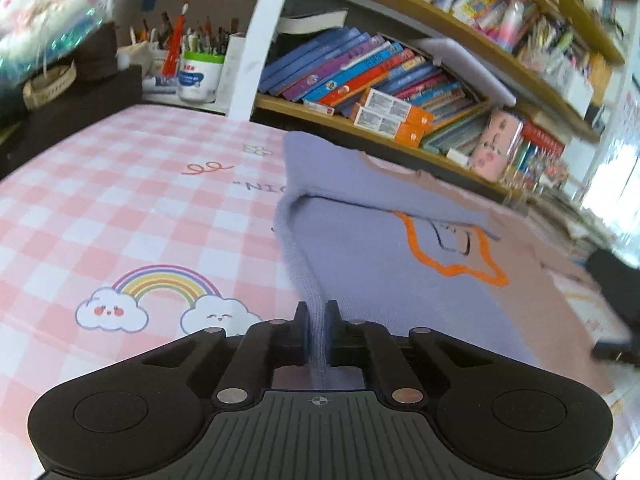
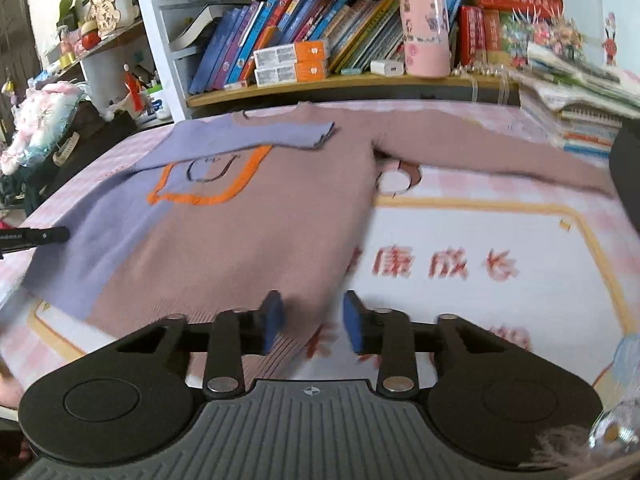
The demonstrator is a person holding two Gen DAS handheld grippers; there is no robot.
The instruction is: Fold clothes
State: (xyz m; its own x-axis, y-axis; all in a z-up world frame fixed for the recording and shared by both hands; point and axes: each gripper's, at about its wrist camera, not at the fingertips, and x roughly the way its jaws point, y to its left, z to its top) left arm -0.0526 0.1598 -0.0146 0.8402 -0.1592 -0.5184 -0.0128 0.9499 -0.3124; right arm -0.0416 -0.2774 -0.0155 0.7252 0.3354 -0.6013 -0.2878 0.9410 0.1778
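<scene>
A two-tone sweater (image 2: 240, 240), lavender on the left and brown on the right with an orange outline on the chest, lies flat on the pink printed table cover (image 2: 500, 240). Its lavender sleeve (image 2: 256, 136) is folded across the chest. The brown sleeve (image 2: 480, 148) stretches out to the right. My left gripper (image 1: 317, 320) is shut on the lavender side edge of the sweater (image 1: 380, 280), and the cloth rises in a ridge from its pads. My right gripper (image 2: 314, 320) stands over the brown bottom corner, with the hem between its jaws and a gap still showing.
A bookshelf (image 2: 320, 84) packed with books runs along the far edge of the table. A stack of books and papers (image 2: 580, 100) sits at the far right. Pen holders and a white jar (image 1: 198, 76) stand at the far left, beside a dark box (image 1: 80, 92).
</scene>
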